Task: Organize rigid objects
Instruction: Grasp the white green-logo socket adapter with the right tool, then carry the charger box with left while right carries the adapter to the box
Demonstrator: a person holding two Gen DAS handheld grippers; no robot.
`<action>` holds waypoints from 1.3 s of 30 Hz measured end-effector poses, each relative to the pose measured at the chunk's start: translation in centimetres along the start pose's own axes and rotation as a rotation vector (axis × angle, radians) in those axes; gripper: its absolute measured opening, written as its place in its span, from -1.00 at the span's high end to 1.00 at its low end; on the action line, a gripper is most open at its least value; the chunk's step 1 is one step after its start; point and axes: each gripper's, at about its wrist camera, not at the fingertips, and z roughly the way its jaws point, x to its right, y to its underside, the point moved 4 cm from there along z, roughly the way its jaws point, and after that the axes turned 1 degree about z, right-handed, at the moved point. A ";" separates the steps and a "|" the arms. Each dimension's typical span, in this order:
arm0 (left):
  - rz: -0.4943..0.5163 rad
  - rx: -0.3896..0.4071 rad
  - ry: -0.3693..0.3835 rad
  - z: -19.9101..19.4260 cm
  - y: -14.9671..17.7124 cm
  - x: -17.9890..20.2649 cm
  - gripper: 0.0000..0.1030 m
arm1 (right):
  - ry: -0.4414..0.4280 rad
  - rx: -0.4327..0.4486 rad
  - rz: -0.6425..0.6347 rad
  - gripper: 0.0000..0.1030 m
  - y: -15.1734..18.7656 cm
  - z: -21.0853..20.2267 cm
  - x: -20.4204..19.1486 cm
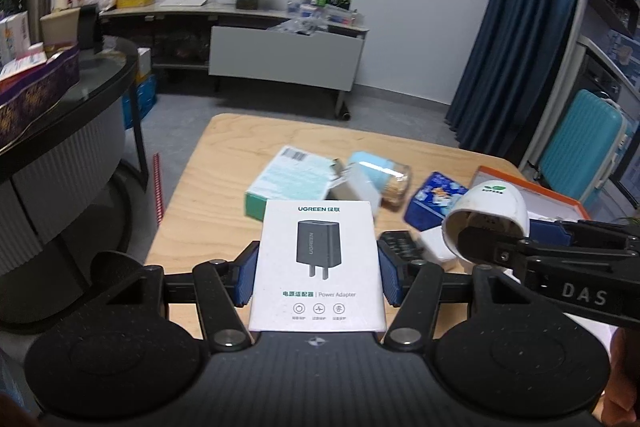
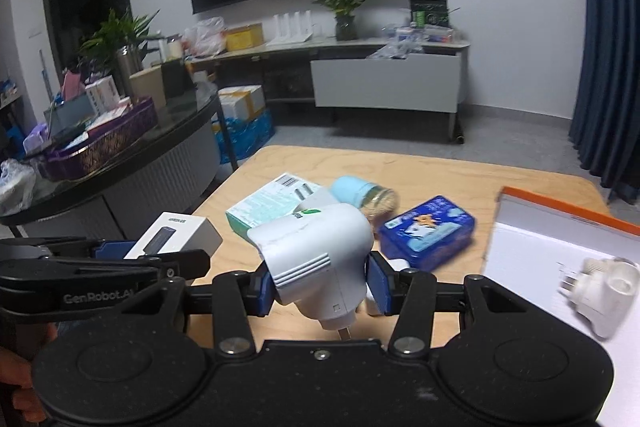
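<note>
The left gripper (image 1: 316,277) fingers clamp the white adapter box (image 1: 318,267); the right gripper (image 2: 320,281) fingers pinch a white plug (image 2: 316,253), above the table (image 2: 440,167). The open orange-rimmed box (image 2: 560,251) lies right, nearer the right hand.

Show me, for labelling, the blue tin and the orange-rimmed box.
blue tin (image 2: 427,231), right wrist view, middle of its printed lid.
orange-rimmed box (image 2: 560,205), right wrist view, its orange far rim.
</note>
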 end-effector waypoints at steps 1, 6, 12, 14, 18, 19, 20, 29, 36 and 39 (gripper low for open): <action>0.006 0.001 0.004 -0.1 0.0 0.3 -0.15 | 0.010 0.004 0.006 -0.10 0.0 -0.5 0.2; 0.027 0.002 0.019 -0.5 -0.1 1.8 -0.15 | 0.051 0.014 0.044 -0.10 0.5 -2.7 1.3; 0.056 -0.005 0.031 -0.8 0.0 3.6 -0.15 | 0.090 0.025 0.061 -0.10 1.2 -5.1 2.5; 0.067 -0.009 0.039 -0.9 0.1 4.2 -0.15 | 0.102 0.031 0.072 -0.10 1.3 -5.9 3.0; 0.089 -0.011 0.056 -1.0 0.2 5.5 -0.15 | 0.127 0.041 0.090 -0.10 1.7 -7.3 4.0; 0.095 -0.011 0.064 -1.1 0.1 5.8 -0.15 | 0.133 0.044 0.094 -0.10 1.8 -7.6 4.2; 0.100 -0.011 0.069 -1.1 0.1 6.2 -0.15 | 0.139 0.044 0.098 -0.10 2.0 -7.8 4.4; 0.141 -0.014 0.115 -1.0 0.4 8.7 -0.15 | 0.183 0.064 0.135 -0.10 2.5 -10.0 6.5; 0.163 -0.017 0.138 -0.8 0.4 10.1 -0.15 | 0.215 0.077 0.163 -0.10 2.9 -11.2 8.1; 0.172 -0.022 0.149 -0.6 0.5 10.7 -0.15 | 0.228 0.083 0.175 -0.10 3.1 -11.6 8.7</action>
